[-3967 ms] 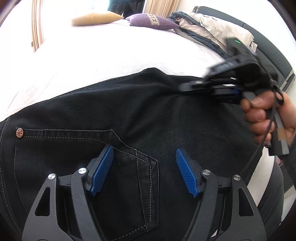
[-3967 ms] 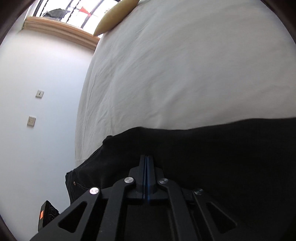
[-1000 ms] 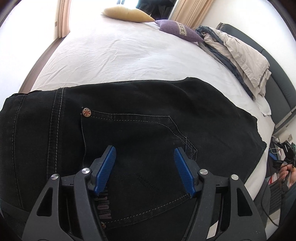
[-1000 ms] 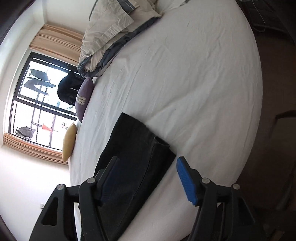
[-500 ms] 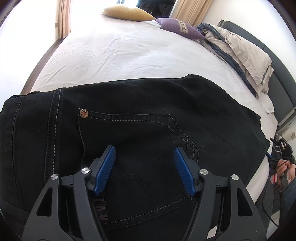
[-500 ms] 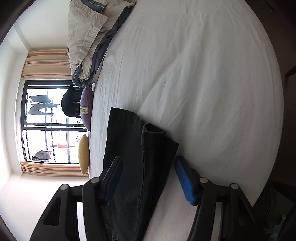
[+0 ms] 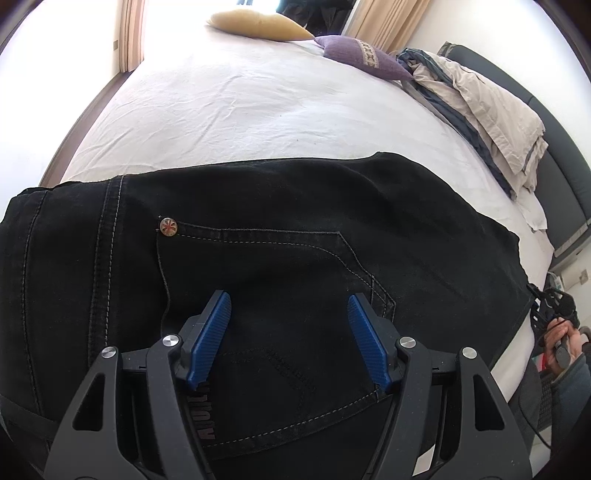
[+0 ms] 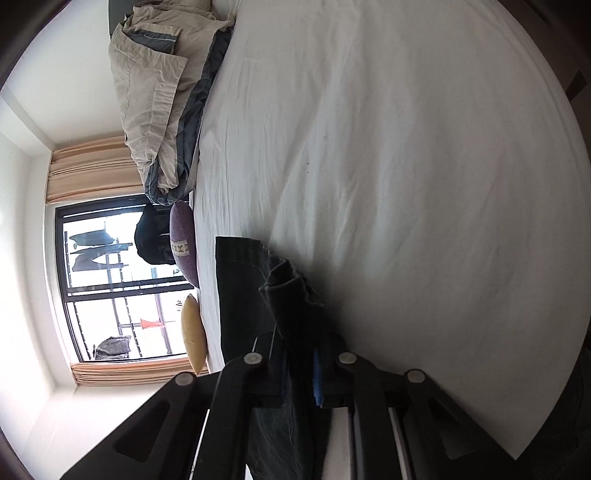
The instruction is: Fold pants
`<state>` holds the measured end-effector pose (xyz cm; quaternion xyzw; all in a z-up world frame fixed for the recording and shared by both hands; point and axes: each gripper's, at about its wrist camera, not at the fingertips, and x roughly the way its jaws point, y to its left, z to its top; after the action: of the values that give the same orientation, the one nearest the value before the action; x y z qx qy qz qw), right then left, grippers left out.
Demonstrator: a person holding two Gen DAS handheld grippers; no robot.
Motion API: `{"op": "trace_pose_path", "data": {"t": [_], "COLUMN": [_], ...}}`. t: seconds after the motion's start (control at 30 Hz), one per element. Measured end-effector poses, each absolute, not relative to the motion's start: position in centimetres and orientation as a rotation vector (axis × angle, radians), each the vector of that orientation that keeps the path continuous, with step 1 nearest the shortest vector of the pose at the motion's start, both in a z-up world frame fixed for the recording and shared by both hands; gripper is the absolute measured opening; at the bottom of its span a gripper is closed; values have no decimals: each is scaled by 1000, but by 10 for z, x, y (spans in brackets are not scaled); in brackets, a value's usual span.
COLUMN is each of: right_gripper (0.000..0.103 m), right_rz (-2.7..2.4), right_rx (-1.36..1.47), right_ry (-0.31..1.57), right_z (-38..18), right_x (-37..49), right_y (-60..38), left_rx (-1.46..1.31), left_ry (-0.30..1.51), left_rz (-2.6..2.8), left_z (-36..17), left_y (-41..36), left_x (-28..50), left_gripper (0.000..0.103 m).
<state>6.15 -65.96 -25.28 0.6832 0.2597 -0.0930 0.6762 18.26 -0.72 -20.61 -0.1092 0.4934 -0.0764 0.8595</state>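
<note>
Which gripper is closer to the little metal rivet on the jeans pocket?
Left. The left gripper hovers open just below the rivet; the right gripper is closing on the pants' far hem.

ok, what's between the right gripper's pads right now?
In the right wrist view, the right gripper has a bunched fold of the black pants at their leg end between its pads, and its jaws are closing on it.

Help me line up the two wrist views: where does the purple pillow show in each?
Left wrist: purple pillow at top, right of centre, at the far end of the bed.
Right wrist: purple pillow left of centre, on edge, beside the window.
Shared landmark: the yellow pillow lies next to it in both.
</note>
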Motion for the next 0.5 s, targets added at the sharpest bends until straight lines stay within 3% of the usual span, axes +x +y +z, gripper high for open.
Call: {"op": "trace_pose_path", "data": {"t": [0.2, 0.5], "right_gripper": [9, 9], "right_rz": [-233, -276], "right_rx": [1370, 1282], "right_ry": [604, 644], "right_z": [-224, -217], "right_x": [74, 81], "right_y": [-652, -645], "left_rx": [-308, -232], "left_ry": [1020, 1040], "left_rz": [-205, -472], "left_z": [-191, -195], "left_y": [-18, -112], "left_x": [189, 213], "left_gripper": [65, 65]}}
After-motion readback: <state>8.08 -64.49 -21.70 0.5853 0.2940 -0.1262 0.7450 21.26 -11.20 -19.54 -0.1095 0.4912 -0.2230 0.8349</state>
